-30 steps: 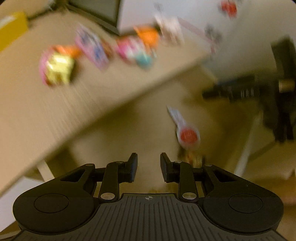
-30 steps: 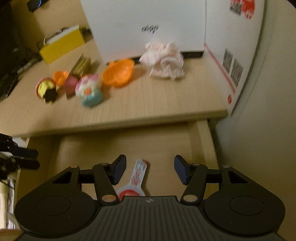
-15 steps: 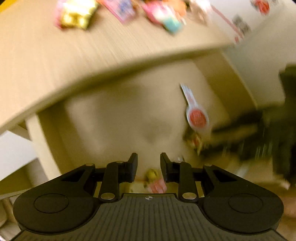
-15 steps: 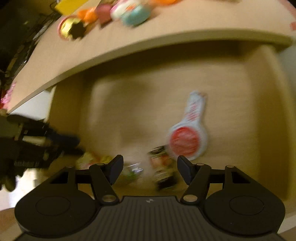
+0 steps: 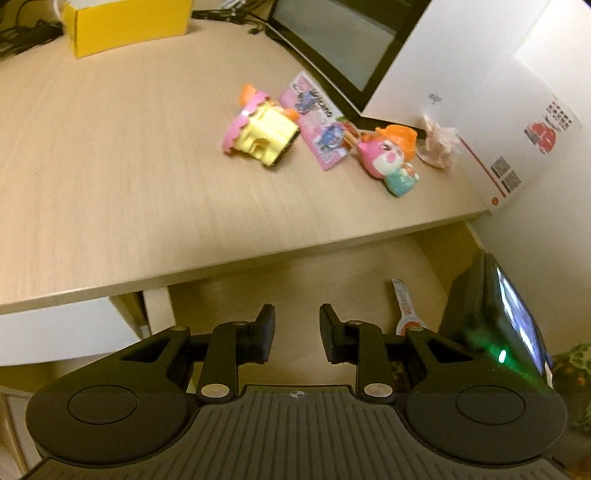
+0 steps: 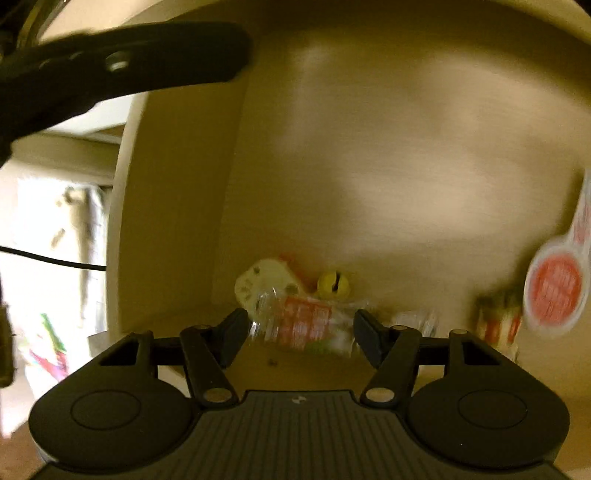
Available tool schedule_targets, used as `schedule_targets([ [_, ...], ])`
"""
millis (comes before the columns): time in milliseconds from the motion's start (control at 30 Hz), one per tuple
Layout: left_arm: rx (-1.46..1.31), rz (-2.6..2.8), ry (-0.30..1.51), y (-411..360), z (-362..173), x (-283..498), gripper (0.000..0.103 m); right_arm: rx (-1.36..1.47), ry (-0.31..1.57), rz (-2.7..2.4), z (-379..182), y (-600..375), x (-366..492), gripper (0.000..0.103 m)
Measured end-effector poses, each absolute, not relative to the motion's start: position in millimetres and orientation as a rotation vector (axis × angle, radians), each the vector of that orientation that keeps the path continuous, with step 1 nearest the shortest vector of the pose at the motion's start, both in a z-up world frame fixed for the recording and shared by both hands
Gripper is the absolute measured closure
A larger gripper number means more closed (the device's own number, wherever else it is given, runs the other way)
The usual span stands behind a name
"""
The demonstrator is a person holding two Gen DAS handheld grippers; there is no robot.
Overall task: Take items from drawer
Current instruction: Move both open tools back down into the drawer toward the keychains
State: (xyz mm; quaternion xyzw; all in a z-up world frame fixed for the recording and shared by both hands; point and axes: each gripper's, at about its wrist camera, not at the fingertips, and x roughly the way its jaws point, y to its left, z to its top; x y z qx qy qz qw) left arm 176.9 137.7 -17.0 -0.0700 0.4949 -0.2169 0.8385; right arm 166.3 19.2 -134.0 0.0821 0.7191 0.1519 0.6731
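The open wooden drawer (image 6: 369, 147) fills the right wrist view. Near its front lie a clear packet with red print (image 6: 303, 323), a pale green-speckled item (image 6: 264, 282) and a small yellow ball (image 6: 333, 285). A white and red spoon-shaped pack (image 6: 556, 288) lies at the right, also seen in the left wrist view (image 5: 405, 306). My right gripper (image 6: 299, 338) is open, low over the clear packet, its fingers either side. My left gripper (image 5: 297, 332) hangs open and empty above the drawer's front, below the desk edge. The other gripper's body (image 5: 495, 317) shows at right.
On the desk (image 5: 110, 166) lie a yellow and pink toy (image 5: 264, 134), a pink card (image 5: 317, 122), a pink and orange figure (image 5: 388, 155) and crumpled paper (image 5: 439, 142). A yellow box (image 5: 125, 22), a monitor (image 5: 340, 40) and a white box (image 5: 480, 92) stand behind.
My right gripper has dropped into the drawer and shifted left, from over the spoon-shaped pack to over the clear packet. My left gripper has tilted back up, so the desk top shows again.
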Motion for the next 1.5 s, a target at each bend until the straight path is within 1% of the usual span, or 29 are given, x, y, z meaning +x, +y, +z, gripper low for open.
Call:
schedule_targets([
  [33,-0.147,-0.456,1.050,137.5,-19.7,174.3,0.078,0.116,1.603,0.335,-132.3,26.1,167.8,0.057],
  [167,-0.145,-0.449,1.070,139.2,-28.4,176.8,0.078,0.066,1.598,0.341,-133.0,26.5,172.6,0.064],
  [233,-0.145,-0.454,1.073,139.9,-29.2,178.2,0.078,0.029,1.578,0.324,-133.6,19.8,171.6,0.065],
  [367,-0.137,-0.453,1.077,138.2,-32.0,182.0,0.078,0.017,1.528,0.310,-131.0,-3.8,167.4,0.065],
  [467,-0.127,-0.450,1.085,135.1,-33.9,183.7,0.078,-0.121,1.430,0.205,-122.9,-18.2,167.3,0.067],
  [567,-0.091,-0.449,1.082,129.9,-32.0,183.7,0.078,0.023,1.437,0.214,-108.7,-42.4,168.5,0.065],
  [633,-0.060,-0.429,1.074,126.3,-30.3,183.3,0.078,0.162,1.452,0.265,-99.1,-50.5,164.0,0.057],
  [700,-0.037,-0.411,1.068,123.0,-28.9,183.8,0.078,0.231,1.458,0.354,-94.6,-42.4,156.2,0.051],
  [967,0.015,-0.324,1.026,133.6,-14.7,189.6,0.078,0.154,1.529,0.500,-120.5,19.3,142.0,0.051],
  [1000,0.012,-0.319,1.025,135.8,-12.9,190.6,0.078,0.129,1.542,0.499,-124.5,24.9,142.1,0.051],
  [1033,0.012,-0.317,1.023,137.1,-11.1,191.3,0.078,0.093,1.551,0.498,-127.8,30.6,141.9,0.054],
  [1067,0.013,-0.316,1.021,138.2,-9.5,191.3,0.078,0.057,1.552,0.506,-129.3,34.9,141.5,0.053],
  [1133,0.017,-0.321,1.020,138.3,-8.0,190.5,0.078,-0.004,1.528,0.523,-126.2,40.5,143.7,0.056],
  [1300,0.007,-0.340,1.039,136.2,-11.5,189.5,0.078,-0.151,1.416,0.458,-121.0,24.6,150.6,0.057],
  [1433,0.005,-0.373,1.069,129.9,-18.3,188.4,0.078,-0.158,1.309,0.286,-111.8,-10.2,166.3,0.057],
  [1500,0.009,-0.418,1.084,124.3,-23.4,187.4,0.078,-0.075,1.276,0.251,-99.9,-33.2,166.8,0.056],
])
